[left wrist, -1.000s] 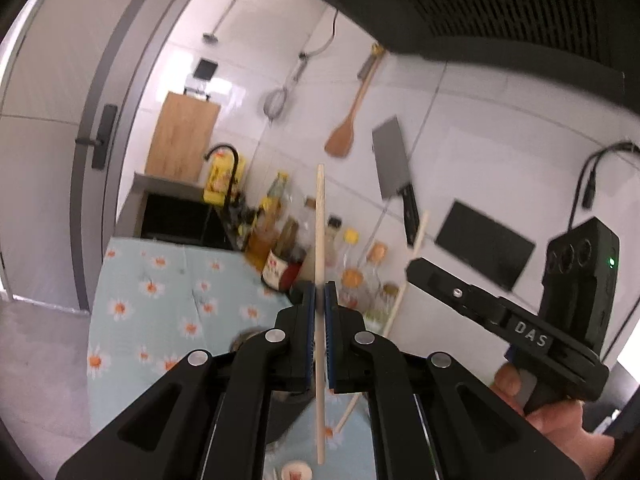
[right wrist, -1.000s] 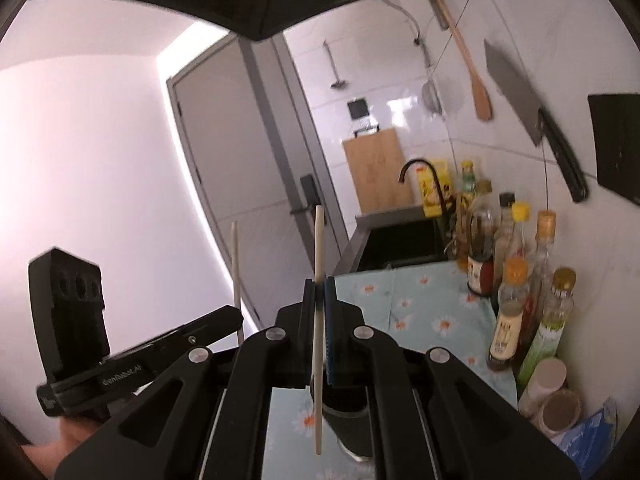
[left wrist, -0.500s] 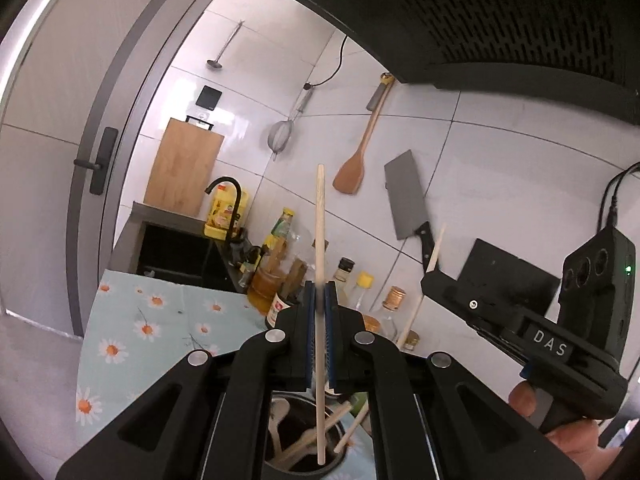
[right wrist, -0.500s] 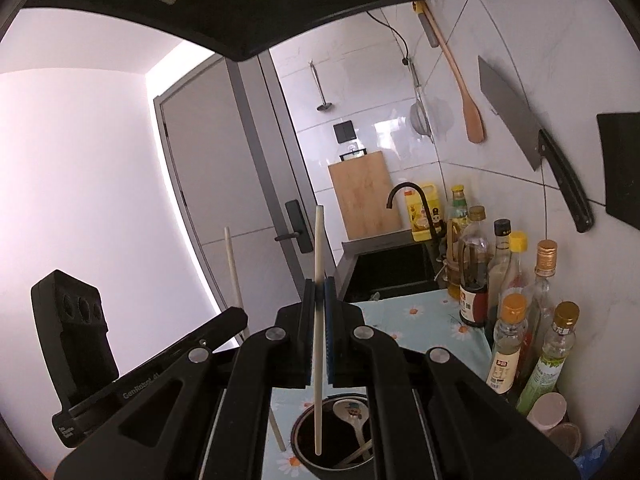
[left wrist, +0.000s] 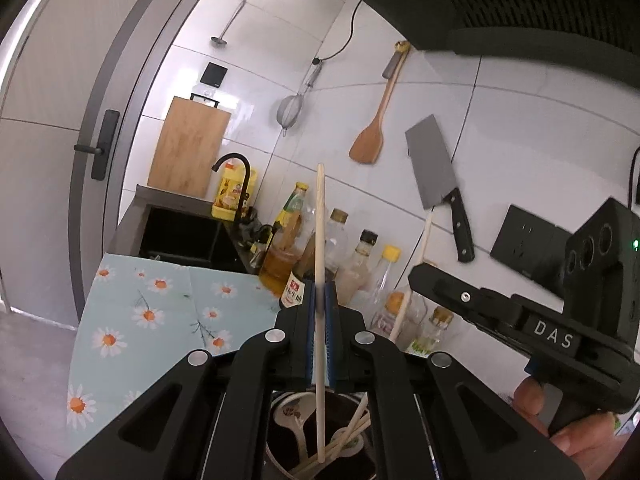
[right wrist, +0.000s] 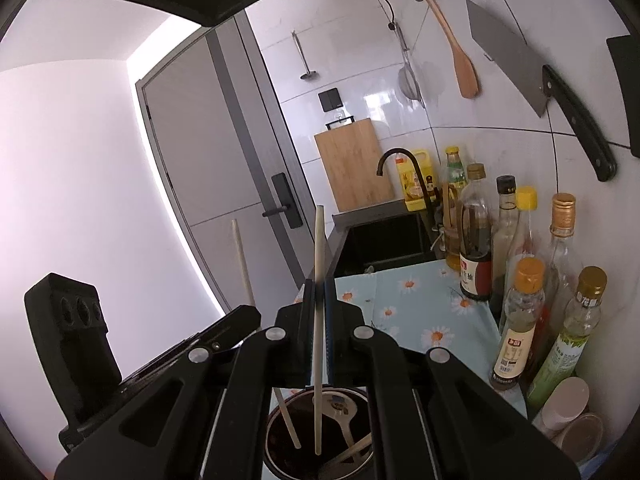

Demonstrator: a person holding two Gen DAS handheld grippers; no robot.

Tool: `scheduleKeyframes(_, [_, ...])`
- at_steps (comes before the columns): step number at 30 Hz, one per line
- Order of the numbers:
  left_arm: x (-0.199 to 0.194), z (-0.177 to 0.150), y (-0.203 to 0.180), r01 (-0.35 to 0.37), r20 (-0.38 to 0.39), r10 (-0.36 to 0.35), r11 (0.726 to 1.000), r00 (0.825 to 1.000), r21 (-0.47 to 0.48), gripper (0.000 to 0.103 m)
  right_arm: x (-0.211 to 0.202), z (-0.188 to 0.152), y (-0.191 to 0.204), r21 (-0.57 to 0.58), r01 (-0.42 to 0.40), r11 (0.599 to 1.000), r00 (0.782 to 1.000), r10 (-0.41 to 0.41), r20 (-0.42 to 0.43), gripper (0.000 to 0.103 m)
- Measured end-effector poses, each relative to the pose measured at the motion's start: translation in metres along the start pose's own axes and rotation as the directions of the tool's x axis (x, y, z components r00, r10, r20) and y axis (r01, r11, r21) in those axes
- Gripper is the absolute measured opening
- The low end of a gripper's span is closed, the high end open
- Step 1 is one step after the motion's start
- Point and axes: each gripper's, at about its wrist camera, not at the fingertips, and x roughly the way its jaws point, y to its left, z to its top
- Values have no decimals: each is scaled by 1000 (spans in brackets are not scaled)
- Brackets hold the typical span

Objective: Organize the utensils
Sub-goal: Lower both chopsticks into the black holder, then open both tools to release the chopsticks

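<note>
My left gripper [left wrist: 319,304] is shut on a pale wooden chopstick [left wrist: 320,216], held upright with its lower end inside the dark round utensil holder [left wrist: 280,456]. My right gripper [right wrist: 319,300] is shut on a second chopstick [right wrist: 318,248], also upright with its lower tip in the holder [right wrist: 276,432]. The holder contains a white ceramic spoon [right wrist: 344,412] and several other chopsticks. Each gripper shows in the other's view: the right one [left wrist: 520,320] at the right, the left one [right wrist: 160,360] at the left, with its chopstick [right wrist: 242,260].
The holder stands on a daisy-print cloth [left wrist: 152,312] on the counter. Several sauce and oil bottles [right wrist: 516,280] line the tiled wall. A cleaver [left wrist: 436,180], a wooden spatula [left wrist: 372,136] and a strainer hang above. A black sink with faucet [right wrist: 392,236] lies beyond.
Both grippers have come down over the utensil holder, which has risen into view. The lower ends of both chopsticks now sit inside it. Both jaws stay shut.
</note>
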Motion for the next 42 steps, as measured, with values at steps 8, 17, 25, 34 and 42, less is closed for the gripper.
scheduleKeyframes(8, [-3, -5, -5, -25, -21, 26, 1000, 999, 18, 5, 4, -8, -5, 38, -5, 999, 999, 7, -40, 12])
scheduleKeyframes(17, [-16, -3, -7, -36, -26, 36, 999, 999, 13, 5, -14, -3, -4, 40, 0, 999, 1000, 1, -25, 17])
scheduleKeyframes(25, [-31, -6, -16, -11, -78, 12, 1000, 997, 20, 5, -36, 1, 1, 71, -72, 995, 996, 75, -37, 19])
scheduleKeyframes(34, [-56, -17, -30, -20, -127, 25, 999, 992, 42, 19, -71, -6, 4, 75, -95, 993, 994, 98, -41, 23])
scheduleKeyframes(42, [-83, -39, -41, -56, -202, 70, 996, 977, 74, 19, -105, -23, -9, 91, -110, 990, 990, 117, -81, 33])
